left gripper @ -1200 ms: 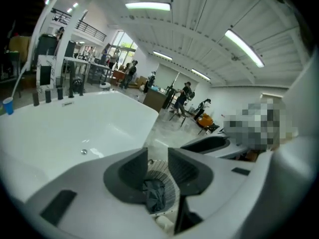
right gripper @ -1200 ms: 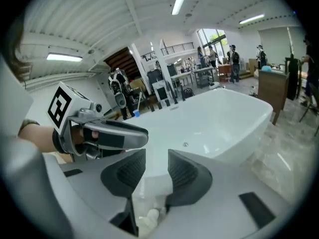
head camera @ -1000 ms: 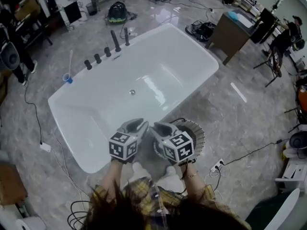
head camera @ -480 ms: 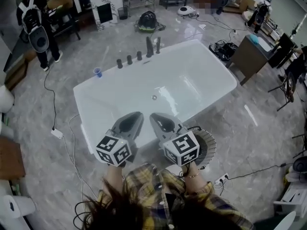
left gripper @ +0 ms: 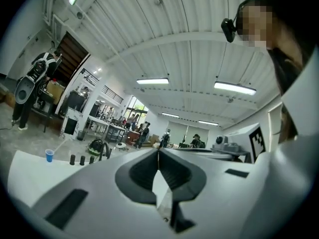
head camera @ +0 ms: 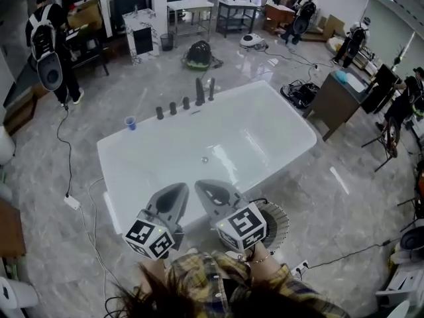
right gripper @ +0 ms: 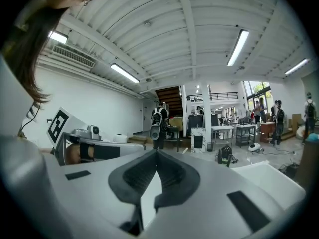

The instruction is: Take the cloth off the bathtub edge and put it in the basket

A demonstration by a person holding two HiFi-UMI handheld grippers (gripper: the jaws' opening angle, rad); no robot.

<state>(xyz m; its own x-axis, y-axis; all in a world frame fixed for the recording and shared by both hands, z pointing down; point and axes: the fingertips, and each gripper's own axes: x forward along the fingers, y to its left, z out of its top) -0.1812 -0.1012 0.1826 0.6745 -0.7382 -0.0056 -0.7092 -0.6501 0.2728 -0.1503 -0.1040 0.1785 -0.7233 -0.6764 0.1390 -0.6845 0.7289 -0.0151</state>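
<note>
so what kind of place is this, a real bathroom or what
Probably a big lab or workshop hall, not a bathroom: the white bathtub stands alone on an open floor, a power strip lies beside it, and work tables and other people with gear fill the back.

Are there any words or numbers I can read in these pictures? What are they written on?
No words or numbers can be read anywhere.
Cubes on the left tool and right tool: only black-and-white square patterns, no letters.
Bathtub and blue cup: no print can be made out.
Things far back in the room: too small and blurred to read.
</note>
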